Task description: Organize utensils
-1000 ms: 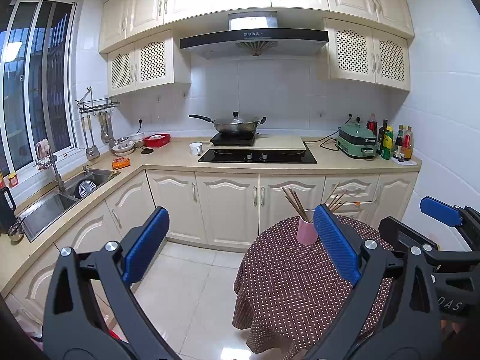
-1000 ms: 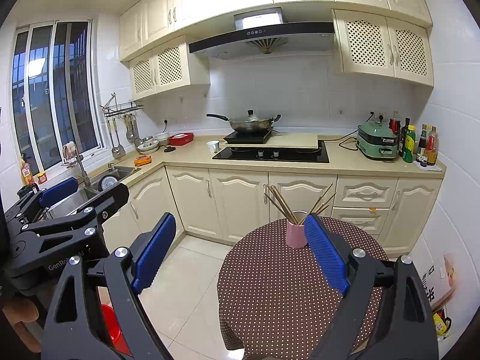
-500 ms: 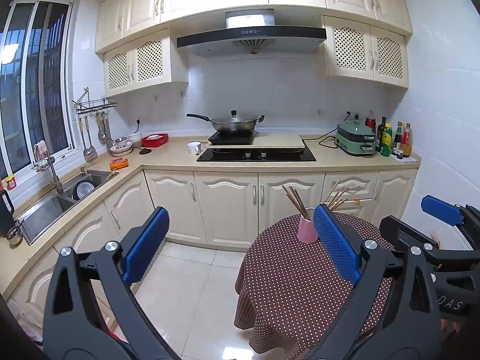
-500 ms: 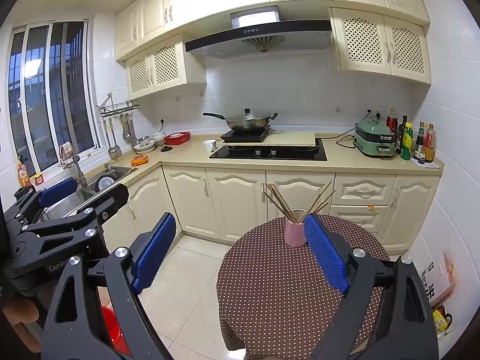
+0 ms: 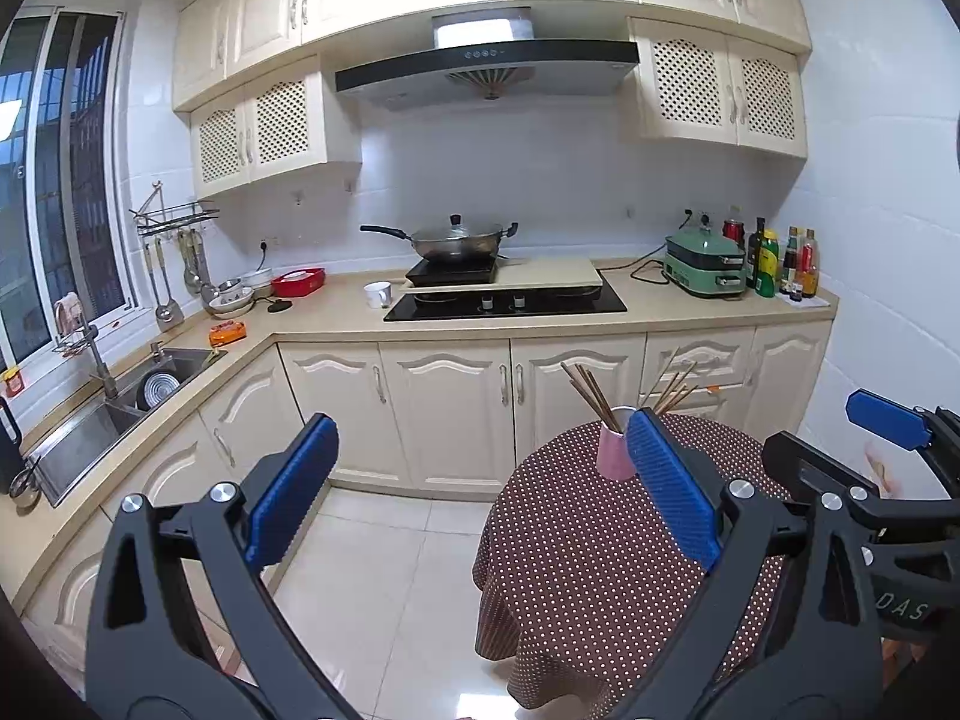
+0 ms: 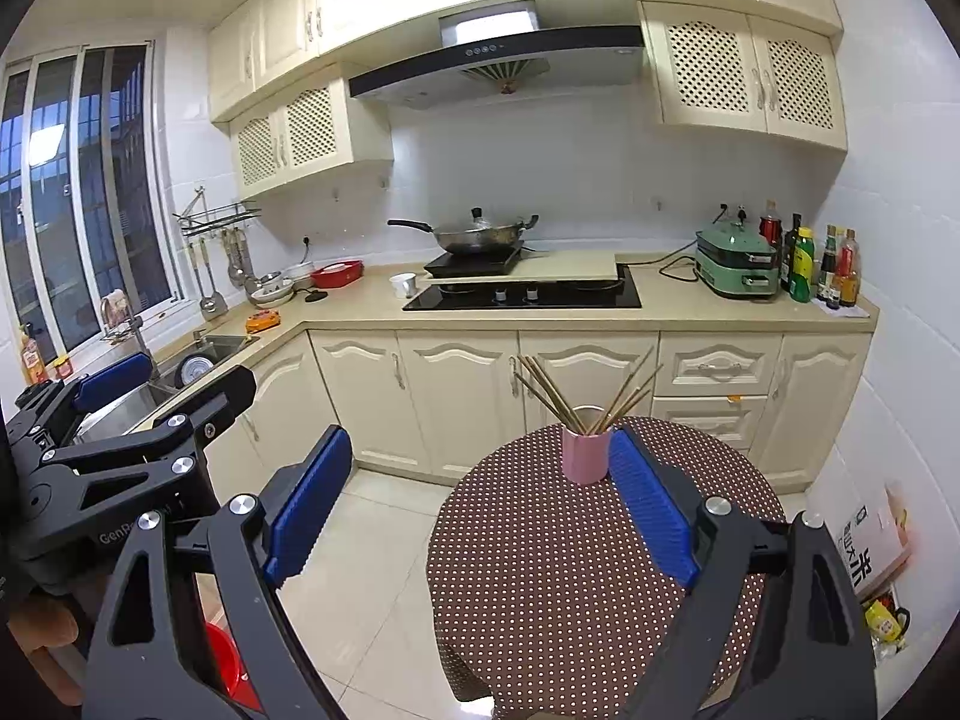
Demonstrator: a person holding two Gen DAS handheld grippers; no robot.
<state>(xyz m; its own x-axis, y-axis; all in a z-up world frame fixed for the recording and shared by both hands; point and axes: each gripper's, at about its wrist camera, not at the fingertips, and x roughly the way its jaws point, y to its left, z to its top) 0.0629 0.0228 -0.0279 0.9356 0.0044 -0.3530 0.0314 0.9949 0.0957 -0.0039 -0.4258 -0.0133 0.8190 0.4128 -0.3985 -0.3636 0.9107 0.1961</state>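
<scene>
Roughly, notes from where I stand:

Chopsticks: a bundle of chopsticks [image 6: 585, 390] stands splayed in a pink cup [image 6: 585, 455], fanning left and right rather than bunched.
Cup position: upright on the far part of the round dotted table [image 6: 540, 570], in front of the lower cabinets [image 6: 468, 396].
Tabletop: nothing loose on the cloth that I can make out.
Left gripper [image 5: 480, 498]: jaws spread wide, nothing between the blue pads, held up short of the table with the cup just behind its right finger.
Right gripper [image 6: 480, 498]: likewise wide apart and empty, aimed at the cup from slightly further right.
Step in hand: my guess only. Utensils already in a holder with both tools empty fits either an approach to tidy or move them, or a pull-back after dropping them in. The scene does not settle which.
Next move: cannot name one honestly. Any contact with the sticks would want a narrow, careful closure, since thin splayed sticks slip and the light cup could tip.
Change from a second ago: little. Both views sit slightly differently against the kitchen, the counter [image 5: 660, 312] a touch lower in frame; jaws remain as wide; cup and sticks unmoved.
</scene>
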